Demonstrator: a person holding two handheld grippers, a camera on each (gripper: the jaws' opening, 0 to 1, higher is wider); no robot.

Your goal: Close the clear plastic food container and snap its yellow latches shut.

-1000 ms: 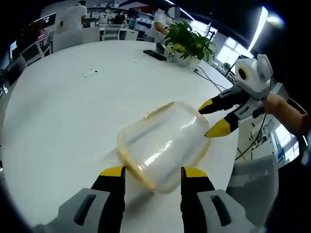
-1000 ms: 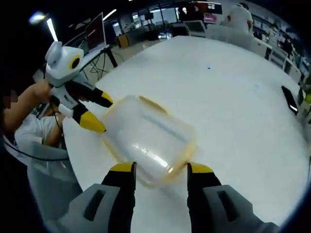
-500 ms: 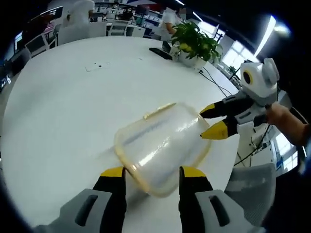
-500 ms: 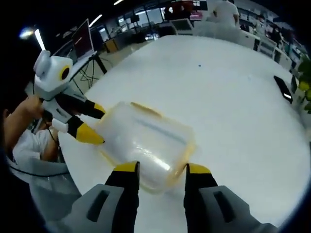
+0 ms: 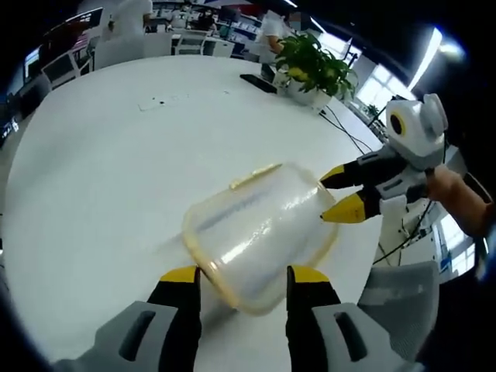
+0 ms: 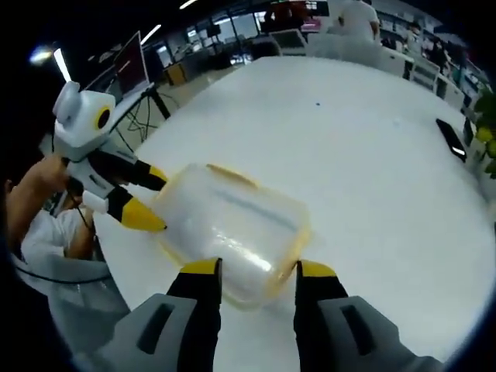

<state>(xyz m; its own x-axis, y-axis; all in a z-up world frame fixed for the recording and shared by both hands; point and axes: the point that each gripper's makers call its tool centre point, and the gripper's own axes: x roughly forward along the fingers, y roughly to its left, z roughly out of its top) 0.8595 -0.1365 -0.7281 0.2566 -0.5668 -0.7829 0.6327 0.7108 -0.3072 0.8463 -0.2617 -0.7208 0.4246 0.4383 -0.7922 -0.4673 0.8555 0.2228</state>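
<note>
A clear plastic container (image 5: 260,232) with a yellow rim lies on the round white table (image 5: 101,178), lid on top. One yellow latch (image 5: 254,176) sticks out flat on its far long side. My left gripper (image 5: 244,277) is open, its jaws standing either side of the container's near end. The right gripper (image 5: 339,192) comes in from the right, open, its fingertips at the container's opposite end. In the right gripper view the same container (image 6: 232,232) lies between my open right gripper (image 6: 258,271) and the left gripper (image 6: 153,201), with the latch (image 6: 225,172) on its far edge.
A potted plant (image 5: 310,66) and a flat black device (image 5: 256,81) stand at the table's far side. The device (image 6: 459,147) is at the right in the right gripper view. A grey chair (image 5: 403,287) is beside the table edge. Desks, screens and people fill the background.
Both views have shifted slightly since a second ago, with the grippers a little closer to the container's ends. The container lies where it was and both jaw pairs stay equally wide.
</note>
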